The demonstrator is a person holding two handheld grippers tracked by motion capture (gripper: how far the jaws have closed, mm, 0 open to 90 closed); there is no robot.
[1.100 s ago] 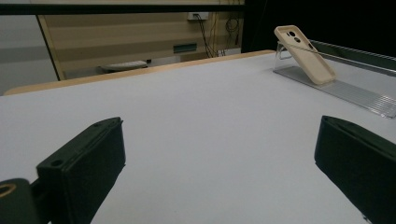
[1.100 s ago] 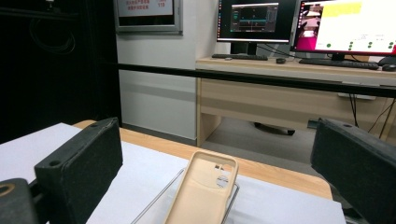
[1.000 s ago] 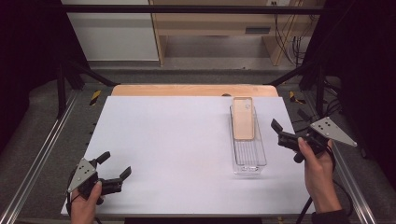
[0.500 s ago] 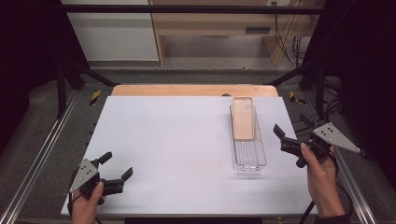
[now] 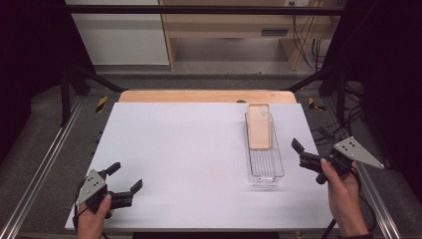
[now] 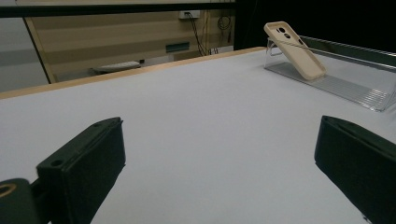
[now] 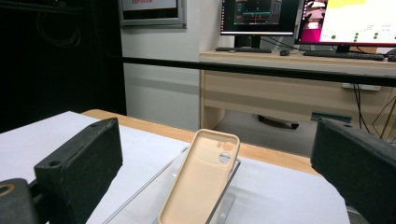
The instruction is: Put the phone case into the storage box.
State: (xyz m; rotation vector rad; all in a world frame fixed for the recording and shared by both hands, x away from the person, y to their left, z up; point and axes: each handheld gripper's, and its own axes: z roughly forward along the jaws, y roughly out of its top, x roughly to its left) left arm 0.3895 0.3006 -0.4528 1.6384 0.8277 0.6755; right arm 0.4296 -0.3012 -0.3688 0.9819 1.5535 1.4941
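Right gripper [image 5: 309, 150], jaws apart, sits just beside phone case [image 5: 259, 125].

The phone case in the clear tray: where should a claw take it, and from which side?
Probably at the raised camera end of the phone case, pinching its two long edges. That end leans propped on the far wall of the clear tray, above the rim, so it stands free. The right claw is nearest, open and facing it; coming from the tray's near end looks easiest.

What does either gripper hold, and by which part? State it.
Nothing is held. The left gripper and right gripper are both open and empty; the phone case leans in the clear tray.
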